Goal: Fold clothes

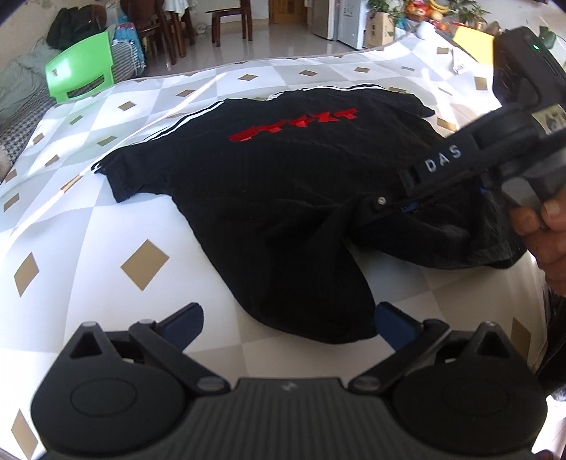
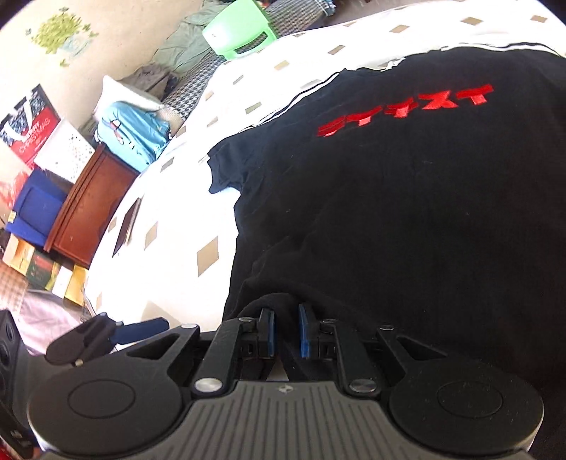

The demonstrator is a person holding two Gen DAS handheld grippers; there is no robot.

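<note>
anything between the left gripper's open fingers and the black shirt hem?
Nothing: in the left wrist view the left gripper is open, with the black shirt hem already between its fingers over the patterned sheet.

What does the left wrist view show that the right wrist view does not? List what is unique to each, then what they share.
Only the left wrist view shows the left gripper with jaws spread wide at the near hem, the right gripper's body with a hand on it, dark wooden chairs and a cardboard box. Only the right wrist view shows the right gripper with jaws closed on a fold of cloth, a brown wooden cabinet and a wall poster. Both show the black T-shirt with red lettering, the diamond-patterned cover and the green plastic chair.
</note>
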